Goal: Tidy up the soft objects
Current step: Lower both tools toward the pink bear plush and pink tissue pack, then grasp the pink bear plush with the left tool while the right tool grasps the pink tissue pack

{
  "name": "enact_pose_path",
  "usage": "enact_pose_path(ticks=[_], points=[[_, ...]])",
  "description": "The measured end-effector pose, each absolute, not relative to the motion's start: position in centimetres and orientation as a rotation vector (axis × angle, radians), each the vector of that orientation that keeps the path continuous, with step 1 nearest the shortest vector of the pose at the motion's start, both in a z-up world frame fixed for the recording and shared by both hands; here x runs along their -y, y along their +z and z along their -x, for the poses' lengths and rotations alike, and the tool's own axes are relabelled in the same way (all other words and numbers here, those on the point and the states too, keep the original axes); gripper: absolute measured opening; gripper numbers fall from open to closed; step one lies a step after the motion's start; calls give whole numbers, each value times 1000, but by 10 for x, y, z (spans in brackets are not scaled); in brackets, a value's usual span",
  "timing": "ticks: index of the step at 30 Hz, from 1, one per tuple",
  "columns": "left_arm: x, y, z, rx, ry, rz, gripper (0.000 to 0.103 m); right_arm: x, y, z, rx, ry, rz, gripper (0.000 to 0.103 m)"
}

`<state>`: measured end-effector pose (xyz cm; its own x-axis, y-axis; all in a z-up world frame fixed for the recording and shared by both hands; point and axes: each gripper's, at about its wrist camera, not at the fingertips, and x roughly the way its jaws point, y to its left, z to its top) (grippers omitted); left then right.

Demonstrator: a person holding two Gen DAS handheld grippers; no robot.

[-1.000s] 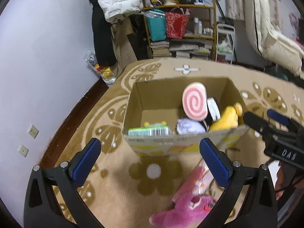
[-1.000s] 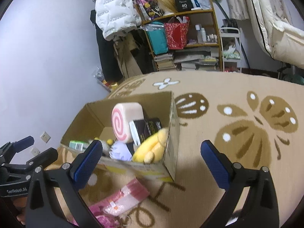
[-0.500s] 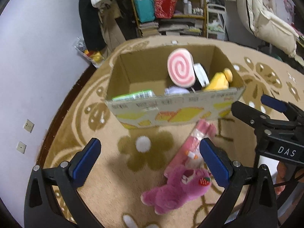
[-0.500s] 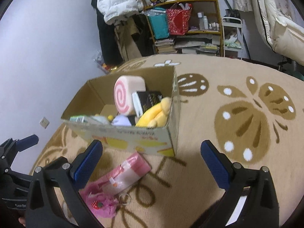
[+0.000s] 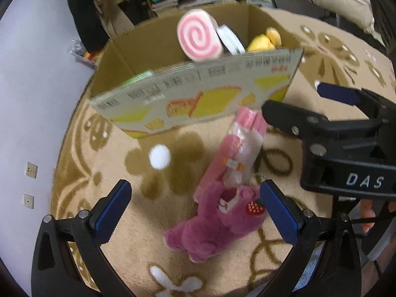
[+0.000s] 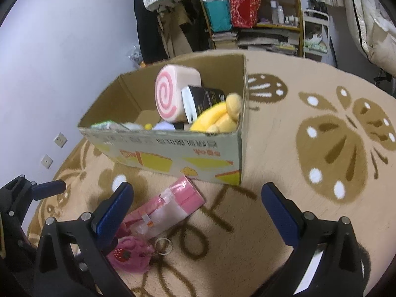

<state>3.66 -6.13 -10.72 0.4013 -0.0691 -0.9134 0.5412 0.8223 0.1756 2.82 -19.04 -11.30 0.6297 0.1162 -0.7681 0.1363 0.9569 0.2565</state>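
Note:
A magenta plush bear (image 5: 217,225) with a strawberry patch lies on the carpet, just ahead of my open left gripper (image 5: 195,212). Touching its head is a pink plastic-wrapped packet (image 5: 237,153), (image 6: 170,205), which reaches the cardboard box (image 5: 198,94), (image 6: 173,153). Inside the box stand a pink swirl roll cushion (image 6: 170,94), a yellow plush (image 6: 220,118), a black package and a green packet. My right gripper (image 6: 195,212) is open above the packet and the bear (image 6: 131,255), empty. The left wrist view shows it (image 5: 304,104) at right.
A beige carpet (image 6: 321,148) with brown flower and butterfly patterns covers the floor. A lilac wall with sockets (image 5: 31,170) runs along the left. Behind the box stand a cluttered shelf (image 6: 255,12), hanging coats and a white quilt at the right.
Both grippers have come down and forward towards the floor. The bear and pink packet now sit larger and closer between the fingers; the box has shifted up in both views.

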Motion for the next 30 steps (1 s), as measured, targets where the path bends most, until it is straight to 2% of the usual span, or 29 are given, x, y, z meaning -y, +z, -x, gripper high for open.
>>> enact_pose_path(ticks=[30], points=[[72, -176, -37, -1367, -403, -617, 103, 184, -157, -47, -1065, -12, -294, 103]])
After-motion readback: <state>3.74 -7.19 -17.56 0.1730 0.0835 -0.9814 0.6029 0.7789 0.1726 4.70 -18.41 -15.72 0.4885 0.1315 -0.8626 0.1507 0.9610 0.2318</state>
